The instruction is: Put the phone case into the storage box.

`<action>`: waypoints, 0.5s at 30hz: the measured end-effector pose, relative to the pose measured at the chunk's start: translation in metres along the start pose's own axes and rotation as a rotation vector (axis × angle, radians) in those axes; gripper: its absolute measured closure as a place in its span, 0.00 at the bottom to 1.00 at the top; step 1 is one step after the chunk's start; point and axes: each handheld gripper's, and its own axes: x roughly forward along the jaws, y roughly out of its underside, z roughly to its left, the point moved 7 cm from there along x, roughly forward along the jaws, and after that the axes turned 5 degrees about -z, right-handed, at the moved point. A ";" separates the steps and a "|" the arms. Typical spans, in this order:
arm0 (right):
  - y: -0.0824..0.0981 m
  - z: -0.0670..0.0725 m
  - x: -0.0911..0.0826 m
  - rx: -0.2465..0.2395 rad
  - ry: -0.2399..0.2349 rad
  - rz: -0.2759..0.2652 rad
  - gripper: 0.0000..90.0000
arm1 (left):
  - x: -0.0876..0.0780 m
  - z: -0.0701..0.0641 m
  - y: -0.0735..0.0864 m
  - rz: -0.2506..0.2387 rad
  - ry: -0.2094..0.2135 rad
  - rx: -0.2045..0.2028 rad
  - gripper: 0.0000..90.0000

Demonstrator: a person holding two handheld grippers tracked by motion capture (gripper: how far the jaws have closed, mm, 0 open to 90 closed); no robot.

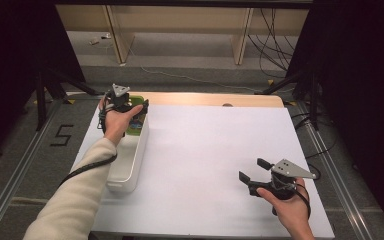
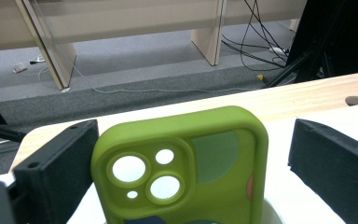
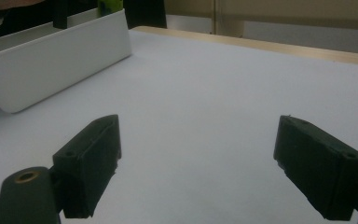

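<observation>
I'm taking the white bin [image 1: 129, 160] as my reference. Largest thing first: the table [image 1: 240, 100], light wood, with a white sheet [image 1: 210, 155] over nearly all of it; a strip of bare wood runs along the far edge beyond the bin. The bin is long and narrow and sits on the sheet's left edge, running near to far.

Green phone case [image 2: 182, 172] stands upright at the bin's far end, lower part inside the bin, camera cutouts toward my left gripper view. High view shows it there too [image 1: 136, 123], mostly covered by my left hand [image 1: 117, 122].

Left gripper [image 1: 127, 107] is over the bin's far end, held from above. Jaws spread wide on either side of the case. In the left gripper view there's a clear gap on the right side; the left pad is just beside the case edge and I can't tell if it touches. Not clamped, so I read it as released, case standing between the open jaws.

Right gripper [image 1: 252, 170] is well to the right of the bin, near the sheet's near right corner, low over the sheet, pointing back toward the bin. Jaws wide apart, nothing between them, bare white sheet under them. Right hand [image 1: 287, 202] grips it from behind.
</observation>
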 end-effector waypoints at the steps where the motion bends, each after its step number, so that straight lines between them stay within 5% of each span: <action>1: 0.000 0.000 0.000 -0.001 0.000 0.001 0.18 | 0.000 -0.001 0.000 0.001 0.004 -0.002 0.00; 15: -0.001 0.000 0.000 -0.001 0.002 -0.003 0.18 | -0.005 -0.003 -0.003 -0.009 0.028 -0.017 0.00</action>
